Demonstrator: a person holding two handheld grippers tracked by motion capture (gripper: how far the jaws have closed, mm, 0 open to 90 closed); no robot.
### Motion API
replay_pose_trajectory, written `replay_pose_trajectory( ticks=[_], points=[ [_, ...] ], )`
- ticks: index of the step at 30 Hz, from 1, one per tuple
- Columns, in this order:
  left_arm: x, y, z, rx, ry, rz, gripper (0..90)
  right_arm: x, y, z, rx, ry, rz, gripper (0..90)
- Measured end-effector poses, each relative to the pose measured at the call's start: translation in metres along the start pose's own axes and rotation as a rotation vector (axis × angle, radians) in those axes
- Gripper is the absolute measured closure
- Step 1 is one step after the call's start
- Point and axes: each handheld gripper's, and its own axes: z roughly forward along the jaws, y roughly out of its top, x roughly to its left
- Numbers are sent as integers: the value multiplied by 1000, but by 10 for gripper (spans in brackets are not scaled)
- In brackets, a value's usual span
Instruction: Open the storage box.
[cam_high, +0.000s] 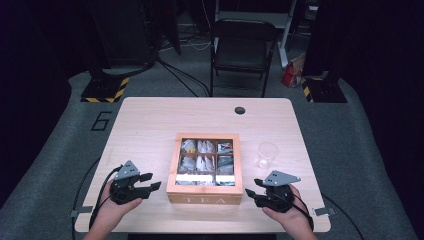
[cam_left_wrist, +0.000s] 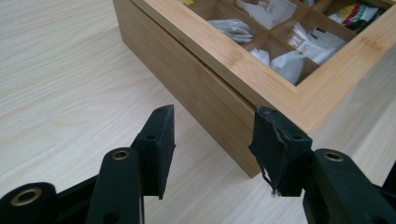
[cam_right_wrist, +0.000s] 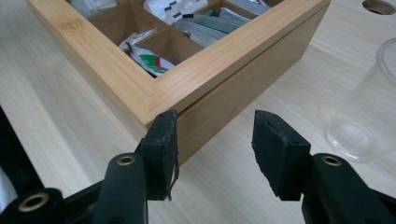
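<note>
A wooden tea box (cam_high: 205, 170) sits near the front edge of the tabletop (cam_high: 150, 120), roughly centred between its left and right edges, with its windowed lid closed over compartments of tea bags (cam_high: 200, 162). The left gripper (cam_high: 148, 182) rests near the front left corner of the tabletop, jaws parted and empty, pointing at the box's left side; in the left gripper view the box (cam_left_wrist: 243, 70) has its near corner just ahead of the right-hand pad, not touched. The right gripper (cam_right_wrist: 212, 135) mirrors it near the front right corner, jaws likewise apart and holding nothing, with the box's (cam_right_wrist: 187, 74) other front corner just beyond its left-hand pad. This flanking pose probably prepares a two-sided approach: one gripper to steady the box, the other to lift the lid at its seam. A clear cup (cam_high: 267, 154) stands just right of the box, upright and apart from it, likely to receive a tea bag.
</note>
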Motion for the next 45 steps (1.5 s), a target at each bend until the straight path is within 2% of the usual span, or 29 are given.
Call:
replay_pose_trajectory(
  ticks=[2,8,9,12,14,21,26,31,32,37,38,45],
  points=[
    [-5,-2,1,-3,-6,14,492,3,0,-1,1,5,0,497],
    [-12,-3,0,-10,-27,21,492,6,-1,0,-12,24,-14,491],
    [-12,-4,0,-18,-31,33,492,6,-2,1,-13,35,-4,491],
    [-13,-5,2,-17,-47,26,494,5,-4,3,-24,55,12,479],
    [-14,-6,2,-9,-51,40,495,4,-6,3,-25,71,23,480],
    [-20,-7,3,-14,-60,61,502,8,-7,4,-26,98,3,483],
    [-21,-8,3,-14,-71,62,514,10,-8,9,-12,100,-16,497],
    [-21,-9,5,-16,-80,65,523,12,-9,16,4,102,-10,523],
    [-22,-9,5,-10,-93,54,525,13,-9,17,6,103,-12,531],
    [-23,-11,7,-12,-98,67,543,15,-8,19,-2,103,-33,566],
    [-23,-11,7,1,-109,67,545,15,-8,19,-9,109,-34,570],
    [-24,-11,11,7,-94,89,550,17,-7,24,8,103,-53,593]
  ],
)
